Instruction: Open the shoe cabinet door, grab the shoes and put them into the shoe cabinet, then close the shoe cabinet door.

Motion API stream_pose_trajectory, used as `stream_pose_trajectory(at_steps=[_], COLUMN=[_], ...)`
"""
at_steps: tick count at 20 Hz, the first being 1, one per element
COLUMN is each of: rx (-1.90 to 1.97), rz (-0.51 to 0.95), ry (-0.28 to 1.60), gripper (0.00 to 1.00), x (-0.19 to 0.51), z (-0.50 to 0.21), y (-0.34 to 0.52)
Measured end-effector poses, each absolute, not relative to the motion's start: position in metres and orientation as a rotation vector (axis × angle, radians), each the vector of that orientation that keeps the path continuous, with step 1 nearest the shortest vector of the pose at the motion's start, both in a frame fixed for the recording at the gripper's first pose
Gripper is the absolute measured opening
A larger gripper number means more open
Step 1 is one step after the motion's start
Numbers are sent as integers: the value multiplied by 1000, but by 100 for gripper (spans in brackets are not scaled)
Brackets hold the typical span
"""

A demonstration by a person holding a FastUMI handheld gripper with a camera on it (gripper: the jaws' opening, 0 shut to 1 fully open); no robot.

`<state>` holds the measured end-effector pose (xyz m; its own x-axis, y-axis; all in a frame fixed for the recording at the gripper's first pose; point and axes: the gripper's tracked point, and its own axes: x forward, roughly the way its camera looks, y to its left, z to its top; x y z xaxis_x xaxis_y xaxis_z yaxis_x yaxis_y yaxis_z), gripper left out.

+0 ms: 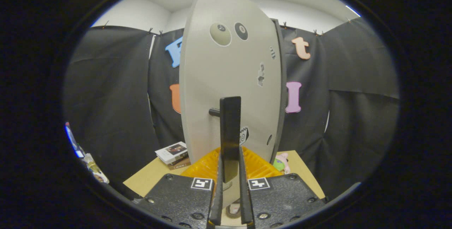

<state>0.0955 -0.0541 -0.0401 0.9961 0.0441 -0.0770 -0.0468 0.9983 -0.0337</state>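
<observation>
A tan table point(152, 179) carries the items ahead of the gripper point(230, 200), whose fingers close on the cabinet door's dark handle point(230, 137). A grey shoe cabinet point(226, 80) stands on it just beyond the fingers. A stack of books point(173, 154) lies left of the cabinet. A pink and green toy point(282, 162) lies at its right foot.
</observation>
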Motion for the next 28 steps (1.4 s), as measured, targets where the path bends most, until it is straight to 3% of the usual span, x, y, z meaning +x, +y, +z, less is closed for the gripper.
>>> stream_pose_trajectory(at_steps=[11,24,27,28], rx=[-13,-43,-76,-77], rz=[-76,53,61,32], ry=[70,38,49,57], gripper=[5,4,10,27], x=[66,65,43,32], z=[-33,-31,-44,-48], y=[-207,-253,-257,-266])
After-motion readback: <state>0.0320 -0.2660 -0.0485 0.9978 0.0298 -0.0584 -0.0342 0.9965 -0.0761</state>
